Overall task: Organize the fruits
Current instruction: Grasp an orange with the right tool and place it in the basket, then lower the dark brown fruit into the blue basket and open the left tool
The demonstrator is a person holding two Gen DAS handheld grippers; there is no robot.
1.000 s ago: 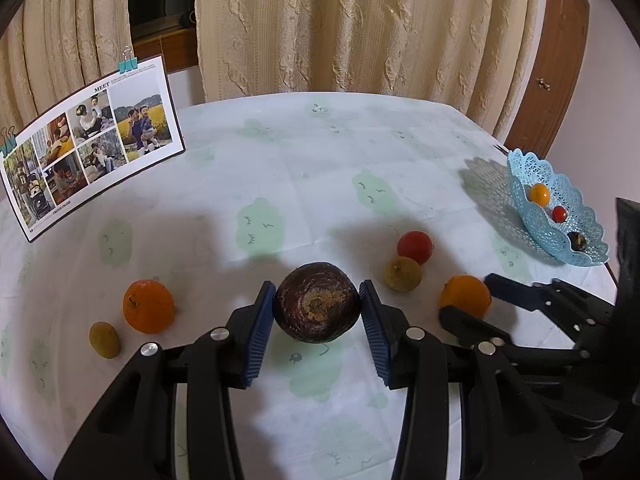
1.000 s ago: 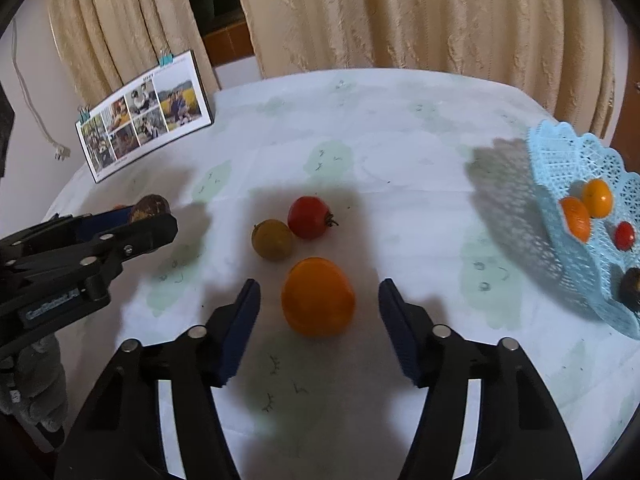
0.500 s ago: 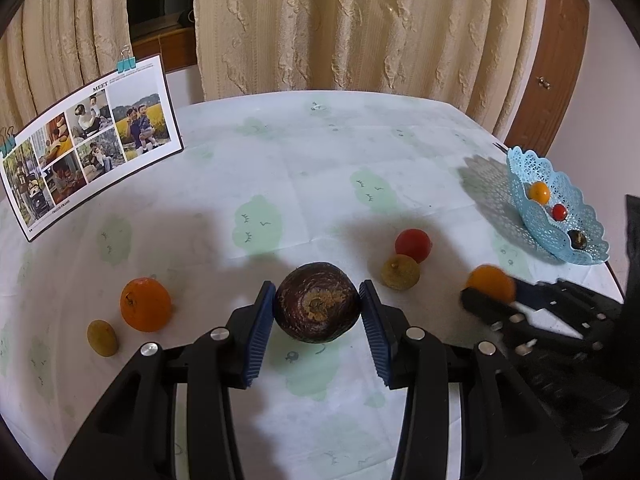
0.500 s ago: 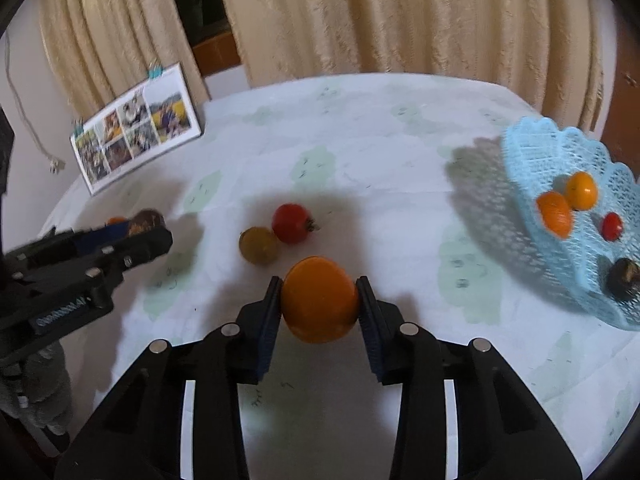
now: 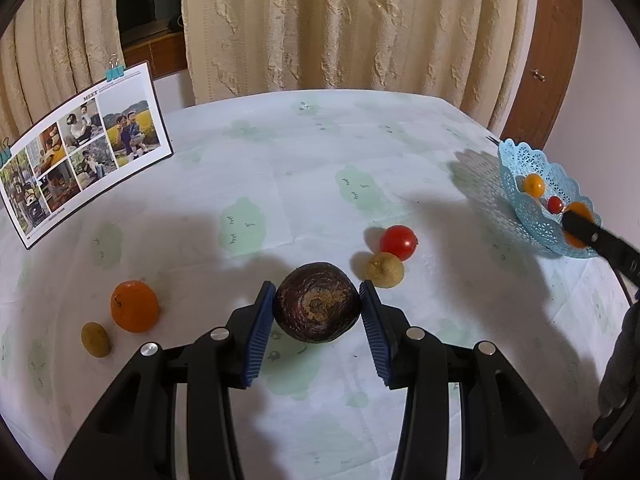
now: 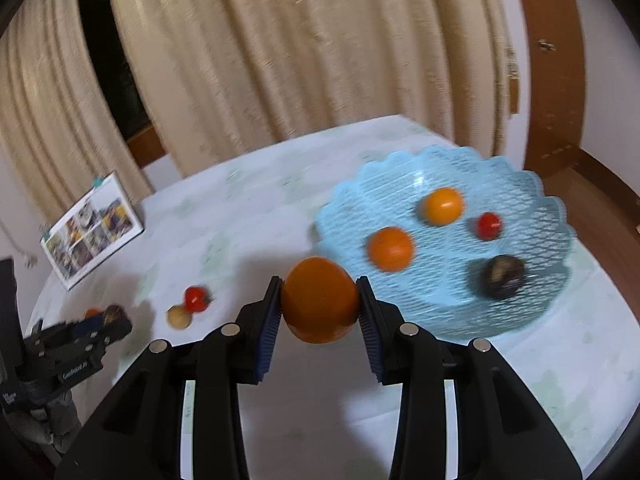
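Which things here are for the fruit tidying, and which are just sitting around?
For the job: blue basket, orange in the right claw, dark fruit in the left claw, tomato, small orange.

Just sitting around: photo card, curtains.

A dark brown, rough-skinned fruit [image 5: 317, 307] sat clamped between blue-padded jaws above the tabletop [image 5: 304, 184], and an orange [image 6: 319, 299] was gripped likewise near the light-blue lattice basket [image 6: 536, 304]. Inside the basket lay two oranges, a small tomato and a dark fruit. A tomato [image 5: 398, 242], two small yellowish fruits and another orange [image 5: 134, 306] rested on the tabletop.
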